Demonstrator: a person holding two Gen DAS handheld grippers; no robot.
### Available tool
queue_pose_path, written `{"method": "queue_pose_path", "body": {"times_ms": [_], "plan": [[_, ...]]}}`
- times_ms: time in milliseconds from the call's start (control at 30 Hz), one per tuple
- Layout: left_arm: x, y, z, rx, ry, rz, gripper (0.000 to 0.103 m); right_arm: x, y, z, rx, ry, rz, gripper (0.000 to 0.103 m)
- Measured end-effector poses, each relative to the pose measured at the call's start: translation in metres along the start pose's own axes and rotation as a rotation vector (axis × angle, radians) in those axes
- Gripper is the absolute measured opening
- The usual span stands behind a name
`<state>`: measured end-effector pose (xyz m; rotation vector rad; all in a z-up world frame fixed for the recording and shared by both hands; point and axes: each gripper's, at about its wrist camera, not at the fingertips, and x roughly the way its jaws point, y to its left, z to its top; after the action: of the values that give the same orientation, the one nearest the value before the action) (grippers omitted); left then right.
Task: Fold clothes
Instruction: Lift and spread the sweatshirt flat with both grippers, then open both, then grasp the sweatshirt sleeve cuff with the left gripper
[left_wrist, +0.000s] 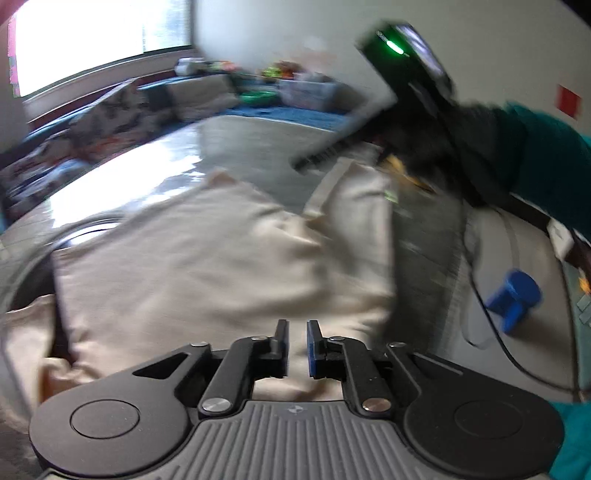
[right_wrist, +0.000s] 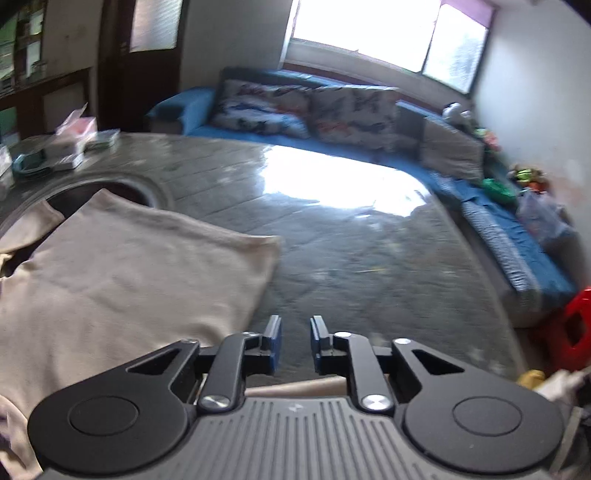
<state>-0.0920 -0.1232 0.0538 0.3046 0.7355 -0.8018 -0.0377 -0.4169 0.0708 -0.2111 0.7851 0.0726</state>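
A beige garment (left_wrist: 207, 266) lies spread on a grey table (left_wrist: 255, 147), one side edge raised in a fold (left_wrist: 354, 199). My left gripper (left_wrist: 297, 328) hovers over its near part, jaws a small gap apart, nothing between them. In the left wrist view my right gripper (left_wrist: 321, 157) appears blurred at the upper right, above the raised fold. In the right wrist view the garment (right_wrist: 122, 273) lies to the left; my right gripper (right_wrist: 295, 325) is open and empty above bare table (right_wrist: 369, 266) beside the garment's right edge.
A dark round hole (right_wrist: 122, 190) in the table sits behind the garment. Boxes and packets (right_wrist: 70, 144) lie at the table's far left. A blue sofa with cushions (right_wrist: 314, 114) runs behind. A red stool (right_wrist: 569, 328) stands right. A blue object (left_wrist: 513, 299) lies at right.
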Motion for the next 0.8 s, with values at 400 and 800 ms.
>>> {"method": "queue_pose_path", "body": {"times_ms": [400,800], "plan": [[0.042,0.140,0.021,-0.368,0.037,0.416,0.038,0.064,0.001,0.031,0.059,0.066,0.086,0.027],[0.074,0.158,0.021,-0.390,0.021,0.420,0.006,0.095,0.002,0.047,0.059,0.094,0.109,0.019]]}}
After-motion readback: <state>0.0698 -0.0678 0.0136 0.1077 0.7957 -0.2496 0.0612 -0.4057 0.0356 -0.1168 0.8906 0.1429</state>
